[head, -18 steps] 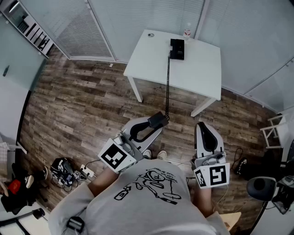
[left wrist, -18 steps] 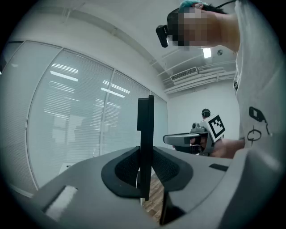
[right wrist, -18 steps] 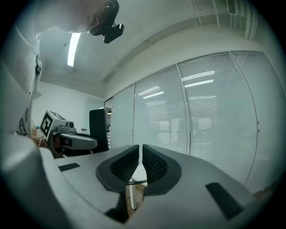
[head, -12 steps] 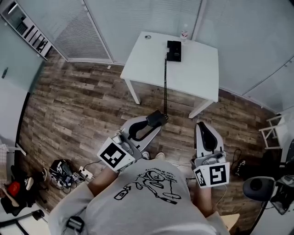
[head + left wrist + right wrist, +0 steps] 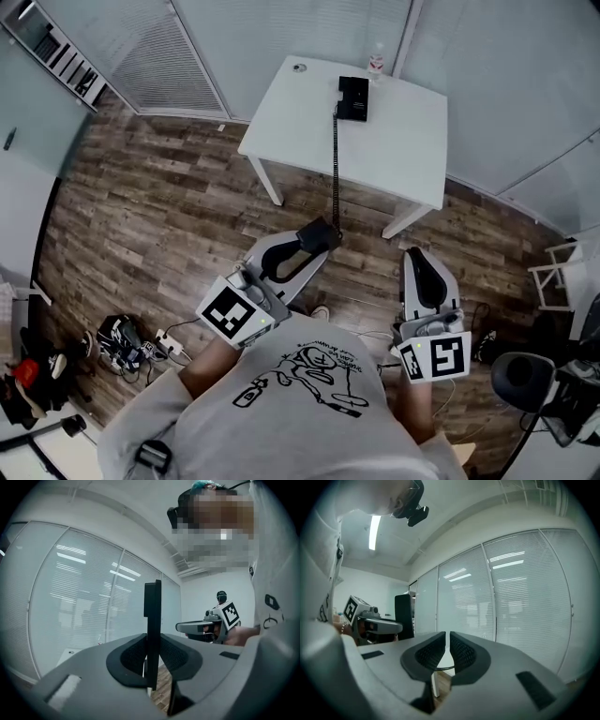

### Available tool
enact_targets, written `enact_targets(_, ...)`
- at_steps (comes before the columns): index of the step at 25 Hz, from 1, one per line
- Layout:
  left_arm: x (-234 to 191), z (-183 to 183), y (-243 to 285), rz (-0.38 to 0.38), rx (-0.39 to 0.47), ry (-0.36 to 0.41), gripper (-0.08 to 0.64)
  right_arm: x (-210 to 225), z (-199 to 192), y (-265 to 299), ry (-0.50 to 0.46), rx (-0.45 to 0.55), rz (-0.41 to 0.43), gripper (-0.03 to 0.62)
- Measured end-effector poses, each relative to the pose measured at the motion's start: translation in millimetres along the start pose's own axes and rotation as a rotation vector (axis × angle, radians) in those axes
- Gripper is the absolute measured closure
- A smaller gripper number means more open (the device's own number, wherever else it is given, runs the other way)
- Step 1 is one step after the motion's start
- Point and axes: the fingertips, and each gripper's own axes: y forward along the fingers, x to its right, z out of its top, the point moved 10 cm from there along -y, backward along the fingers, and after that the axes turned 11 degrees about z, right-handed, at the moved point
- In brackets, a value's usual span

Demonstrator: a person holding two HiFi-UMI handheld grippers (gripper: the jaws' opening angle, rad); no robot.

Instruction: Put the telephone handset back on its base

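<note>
Over the last moment the handset [image 5: 317, 234] has crept slightly up the frame toward the white table [image 5: 403, 141], yet it remains well apart from the base [image 5: 353, 98] at upper centre, so the carry looks barely begun. The left gripper [image 5: 309, 246] is clamped narrowly on the handset, a black matte slab seen edge-on between ribbed dark pads. The right gripper [image 5: 447, 644] is nearly closed on nothing. The tightly coiled black cord [image 5: 335, 169] runs almost straight from base to handset above the wood-plank floor [image 5: 169, 206]
</note>
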Motion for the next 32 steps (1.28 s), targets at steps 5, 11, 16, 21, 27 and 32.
enact_targets(5, -5, 0, 11, 0.011, -0.018, -0.007, 0.485, 15, -2, 9, 0.010, -0.007, 0.013, 0.569)
enact_targets(11, -28, -1, 31, 0.039, -0.022, -0.010, 0.485, 35, -6, 37, 0.012, -0.009, 0.024, 0.569)
enact_targets(16, -67, 0, 48, 0.053, -0.011, -0.013, 0.485, 49, -10, 78, 0.004, -0.037, 0.021, 0.569)
enact_targets(21, -110, 12, 62, 0.061, 0.002, -0.011, 0.485, 62, -1, 130, 0.000, -0.048, 0.040, 0.569)
enact_targets(27, -171, 17, 85, 0.064, 0.019, -0.030, 0.485, 74, 5, 200, -0.005, -0.073, 0.064, 0.569)
enact_targets(32, -218, 21, 99, 0.051, 0.030, -0.043, 0.485, 82, 12, 250, -0.023, -0.084, 0.072, 0.569)
